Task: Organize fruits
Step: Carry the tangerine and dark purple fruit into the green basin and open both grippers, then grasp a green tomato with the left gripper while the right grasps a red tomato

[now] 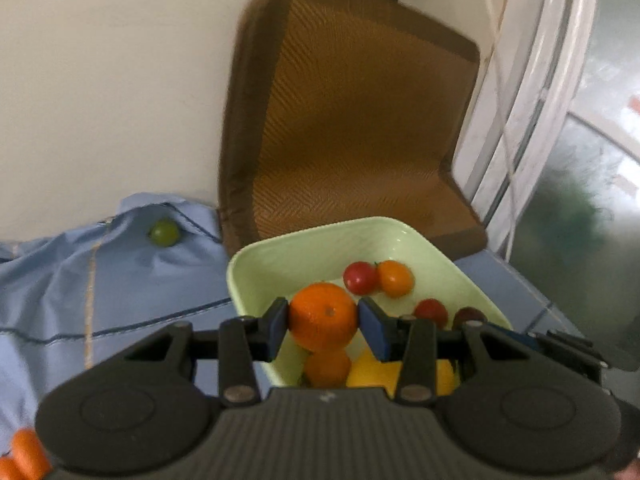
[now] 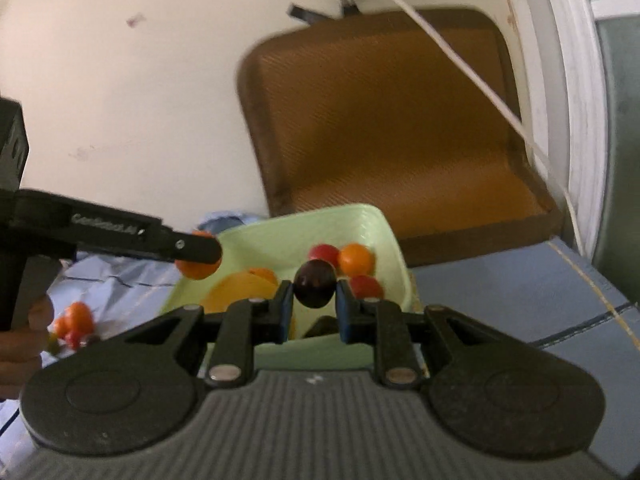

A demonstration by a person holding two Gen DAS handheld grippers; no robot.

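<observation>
a: both hands carry fruit over the green tray (image 1: 256,264). the left gripper (image 1: 324,320) is clenched on an orange (image 1: 323,316); the right gripper (image 2: 313,294) grasps a dark plum (image 2: 314,284).

b: so how to set them down well?

a: i'd lower each low inside the tray before letting go, into a bare patch away from the tomatoes (image 1: 360,278), so nothing rolls or bruises. one green fruit (image 1: 164,232) lies out on the blue cloth (image 1: 120,280).

b: any writing?

a: pale lettering on the left gripper's side in the right view, too blurred to read.
</observation>
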